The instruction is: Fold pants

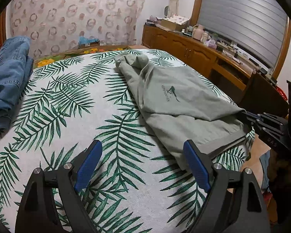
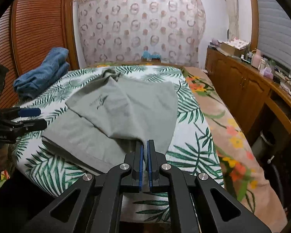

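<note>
Grey-green pants with a small dark logo lie on the palm-leaf bedspread, partly doubled over. My left gripper is open and empty, low over the spread just left of the pants' near hem; it also shows in the right wrist view. My right gripper is shut on a lifted fold of the pants, holding it above the lower layer; it shows at the right edge of the left wrist view.
Folded blue jeans lie at the bed's far left, also in the right wrist view. A wooden sideboard with clutter runs along the right wall. A floral blanket covers the bed's right side.
</note>
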Demonstrator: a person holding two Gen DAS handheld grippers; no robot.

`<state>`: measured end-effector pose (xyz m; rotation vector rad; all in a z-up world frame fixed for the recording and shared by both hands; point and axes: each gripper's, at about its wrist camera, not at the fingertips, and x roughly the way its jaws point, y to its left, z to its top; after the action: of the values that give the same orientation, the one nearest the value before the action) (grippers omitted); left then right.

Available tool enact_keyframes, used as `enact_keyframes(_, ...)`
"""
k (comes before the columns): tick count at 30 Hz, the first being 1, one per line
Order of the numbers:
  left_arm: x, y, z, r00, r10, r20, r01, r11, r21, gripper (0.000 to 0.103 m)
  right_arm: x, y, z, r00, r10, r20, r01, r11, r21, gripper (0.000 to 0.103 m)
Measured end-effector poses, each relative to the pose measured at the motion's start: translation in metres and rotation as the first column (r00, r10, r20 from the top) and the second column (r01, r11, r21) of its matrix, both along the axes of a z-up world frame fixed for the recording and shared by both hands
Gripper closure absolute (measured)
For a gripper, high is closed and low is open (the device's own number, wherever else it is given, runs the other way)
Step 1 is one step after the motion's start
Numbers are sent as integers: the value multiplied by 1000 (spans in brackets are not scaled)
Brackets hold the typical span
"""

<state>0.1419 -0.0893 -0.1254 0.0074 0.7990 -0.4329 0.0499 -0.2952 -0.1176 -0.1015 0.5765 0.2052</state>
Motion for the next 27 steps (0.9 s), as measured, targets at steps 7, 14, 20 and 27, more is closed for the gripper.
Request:
enact_keyframes(7, 2, -1, -11, 999, 7, -32, -7, 1000, 5, 17, 3, -13, 4, 1000, 3, -18, -3, 1000, 11, 99)
enact_keyframes(14, 2, -2, -16, 1000, 11, -15, -11, 1000, 7, 17, -9, -21, 2, 1000, -3, 5, 3, 1000, 8, 95)
enact_keyframes(20, 0, -5, -18, 1000, 20, 2, -20, 999, 26, 17, -25, -36, 9, 999, -5, 50, 4, 1000, 26, 70)
enact_keyframes(27, -1, -8, -18, 1000, 12, 9, -12, 998, 63, 16, -22, -28, 9, 997, 35, 66, -37, 999, 27, 67)
